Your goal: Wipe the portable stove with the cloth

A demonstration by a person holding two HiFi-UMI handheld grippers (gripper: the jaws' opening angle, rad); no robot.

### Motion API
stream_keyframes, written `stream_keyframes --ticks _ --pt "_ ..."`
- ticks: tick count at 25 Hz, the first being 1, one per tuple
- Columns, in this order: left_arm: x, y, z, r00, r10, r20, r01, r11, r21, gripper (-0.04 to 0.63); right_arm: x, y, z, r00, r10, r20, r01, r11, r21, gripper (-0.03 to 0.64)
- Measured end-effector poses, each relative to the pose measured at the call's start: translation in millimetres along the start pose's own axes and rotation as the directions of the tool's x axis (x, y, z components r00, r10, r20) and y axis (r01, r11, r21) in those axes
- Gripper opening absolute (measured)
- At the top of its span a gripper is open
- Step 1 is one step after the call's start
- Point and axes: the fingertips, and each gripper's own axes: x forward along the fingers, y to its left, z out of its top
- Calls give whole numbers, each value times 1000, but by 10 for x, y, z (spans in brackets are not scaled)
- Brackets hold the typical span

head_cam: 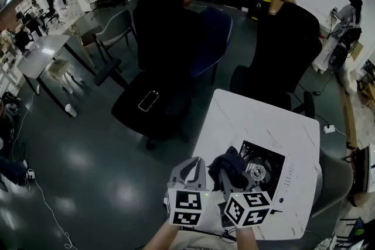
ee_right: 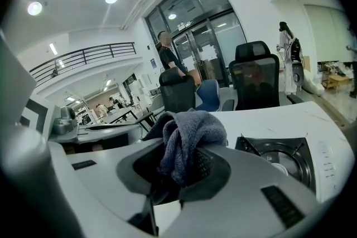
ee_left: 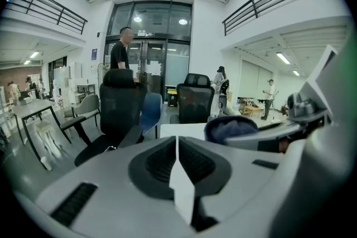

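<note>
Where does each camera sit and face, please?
Head view: on the person's head, steeply down at portable stove, white table; left gripper, right gripper show.
Left gripper view: on left gripper, facing office chairs; jaws together, empty.
Right gripper view: on right gripper, facing portable stove; jaws clamp cloth.
Shared: all three show the cloth.

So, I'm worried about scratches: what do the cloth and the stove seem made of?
The cloth looks like soft grey-blue terry or microfibre: fuzzy pile, limp folds. The stove seems painted sheet metal, though that's uncertain: smooth white body, glossy black centre.
</note>
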Motion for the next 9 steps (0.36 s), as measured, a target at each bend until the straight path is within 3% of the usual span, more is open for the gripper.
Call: stream_keyframes --ticks 9 --pt "-3 -109 2 1000 -15 6 15 1000 8 23 -48 -15 -36 1000 1 7 -1 1000 5 81"
